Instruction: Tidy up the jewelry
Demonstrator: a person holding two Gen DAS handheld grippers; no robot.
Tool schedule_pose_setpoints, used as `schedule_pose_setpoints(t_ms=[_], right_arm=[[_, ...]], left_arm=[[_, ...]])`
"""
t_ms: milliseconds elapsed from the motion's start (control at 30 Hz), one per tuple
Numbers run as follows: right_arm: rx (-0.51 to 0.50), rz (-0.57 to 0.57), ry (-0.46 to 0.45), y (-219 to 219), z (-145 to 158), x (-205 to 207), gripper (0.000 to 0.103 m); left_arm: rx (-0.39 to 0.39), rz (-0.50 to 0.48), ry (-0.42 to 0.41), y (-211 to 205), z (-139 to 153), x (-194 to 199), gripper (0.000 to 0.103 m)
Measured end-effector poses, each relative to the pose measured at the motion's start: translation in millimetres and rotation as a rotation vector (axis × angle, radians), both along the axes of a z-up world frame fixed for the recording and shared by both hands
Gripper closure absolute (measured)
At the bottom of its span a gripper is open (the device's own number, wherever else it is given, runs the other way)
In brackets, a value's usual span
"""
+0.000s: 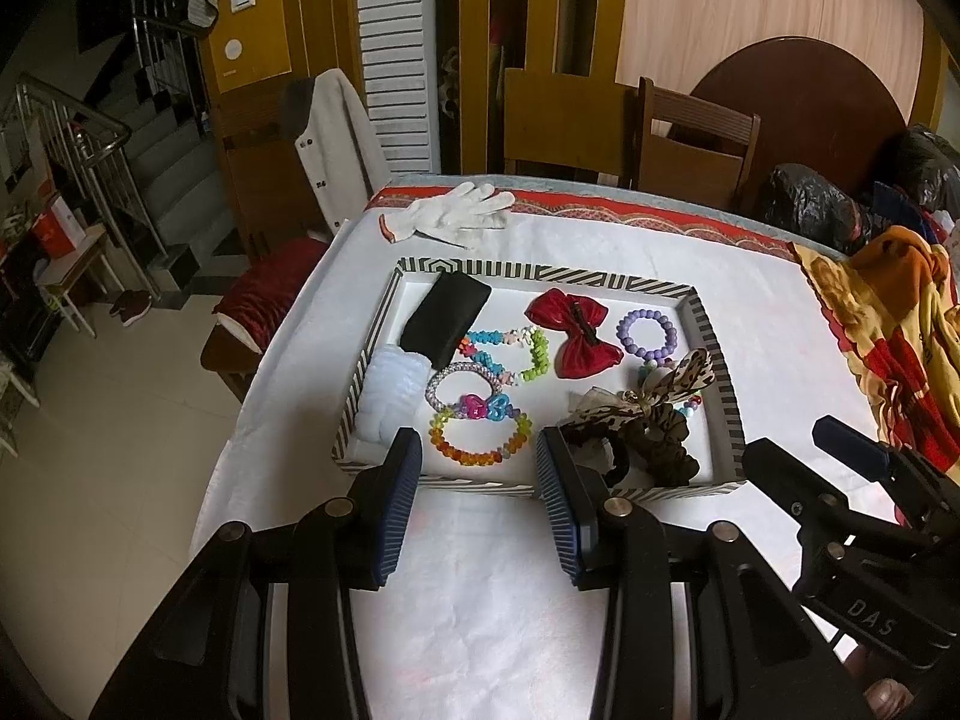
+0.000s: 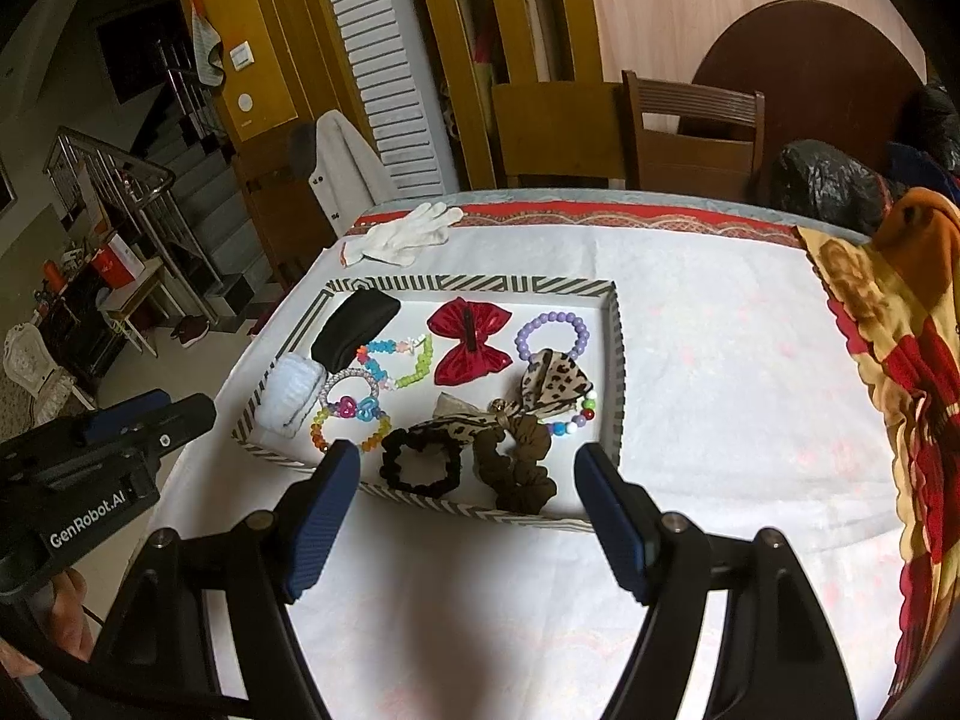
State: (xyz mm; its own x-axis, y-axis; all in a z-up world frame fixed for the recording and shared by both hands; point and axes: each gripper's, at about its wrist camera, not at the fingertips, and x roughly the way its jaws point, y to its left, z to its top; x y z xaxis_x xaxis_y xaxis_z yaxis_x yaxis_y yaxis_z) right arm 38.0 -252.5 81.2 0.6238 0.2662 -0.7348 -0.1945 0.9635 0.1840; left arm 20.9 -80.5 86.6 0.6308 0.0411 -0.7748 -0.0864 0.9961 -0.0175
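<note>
A striped-rim tray [image 1: 711,336] [image 2: 618,360] on the white table holds a red bow clip [image 1: 573,330] [image 2: 471,339], a purple bead bracelet [image 1: 647,333] [image 2: 552,333], several colourful bead bracelets [image 1: 480,438] [image 2: 351,423], a leopard bow [image 2: 552,387], a black scrunchie [image 2: 420,468], a brown scrunchie [image 1: 660,447] [image 2: 519,468], a black case [image 1: 444,315] [image 2: 354,324] and a white scrunchie [image 1: 390,396] [image 2: 291,393]. My left gripper [image 1: 480,450] is open and empty over the tray's near edge. My right gripper [image 2: 465,462] is open and empty, just short of the tray's near rim.
A white glove [image 1: 456,213] [image 2: 402,234] lies at the table's far edge. A patterned orange blanket [image 1: 888,324] [image 2: 888,360] covers the right side. Wooden chairs [image 1: 690,144] stand behind the table. Floor and stairs lie to the left.
</note>
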Motion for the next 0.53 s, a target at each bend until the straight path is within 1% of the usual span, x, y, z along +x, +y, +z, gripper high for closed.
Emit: schedule_pose_setpoints(t_ms=[333,533], right_arm=[[0.002,0.000,0.007,0,-6,3,0.026],[0.005,-0.011,0.015,-10,-12,6,0.026]], left_arm=[[-0.006,-0.008,0.002,-1,-1,3,0.058],[-0.012,-0.017,-0.011,-4,-2,5,0.058]])
